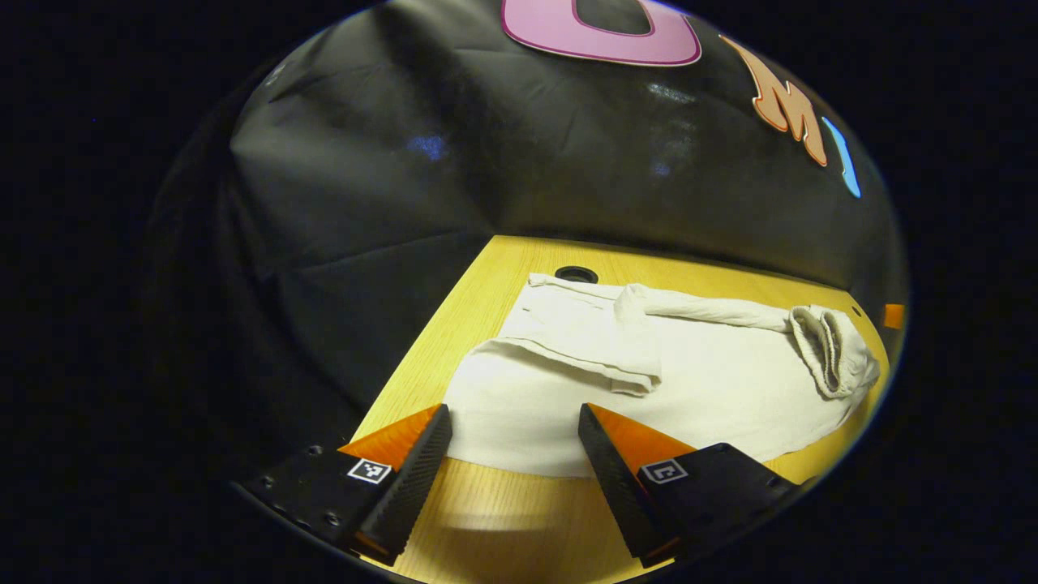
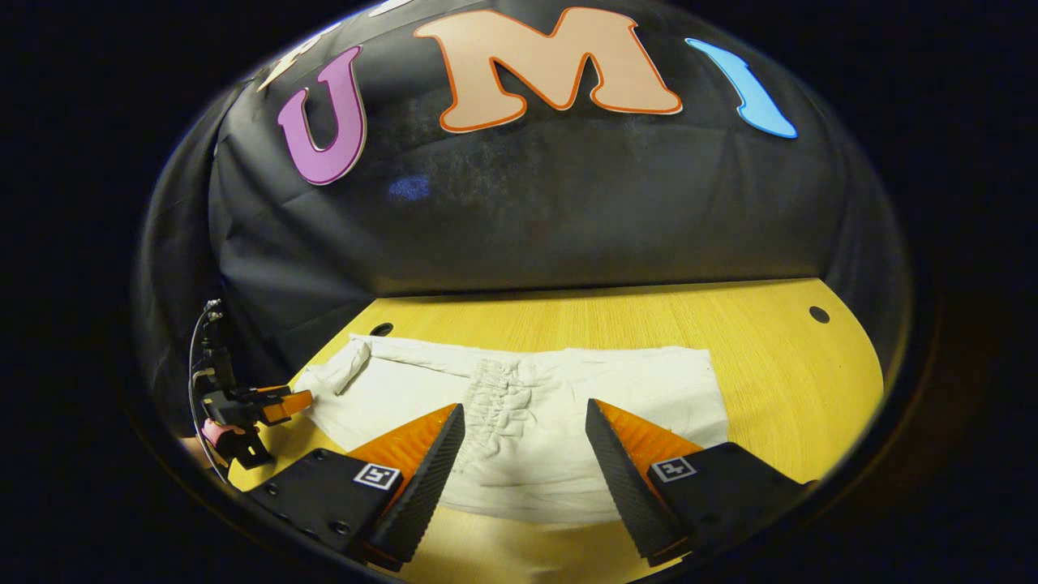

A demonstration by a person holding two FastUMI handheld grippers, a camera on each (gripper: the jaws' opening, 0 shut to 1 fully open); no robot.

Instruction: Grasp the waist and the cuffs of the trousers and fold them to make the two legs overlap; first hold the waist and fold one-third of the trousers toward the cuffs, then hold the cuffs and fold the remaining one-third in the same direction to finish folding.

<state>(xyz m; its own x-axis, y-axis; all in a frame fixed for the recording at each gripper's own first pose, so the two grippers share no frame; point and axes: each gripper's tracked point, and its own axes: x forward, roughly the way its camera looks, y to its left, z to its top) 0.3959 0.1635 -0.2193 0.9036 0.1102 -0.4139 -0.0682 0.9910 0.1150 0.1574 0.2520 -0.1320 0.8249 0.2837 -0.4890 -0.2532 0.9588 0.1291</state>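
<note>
Cream cotton trousers (image 2: 519,422), already partly folded, lie on the yellow wooden table (image 2: 770,365); the left gripper (image 1: 515,454) and right gripper (image 2: 525,454) hover open above, empty. A shallow pinch risks dragging loose layers askew.

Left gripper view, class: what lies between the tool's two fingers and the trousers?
Only a short strip of bare wooden table separates the open left tool from the trousers.
</note>
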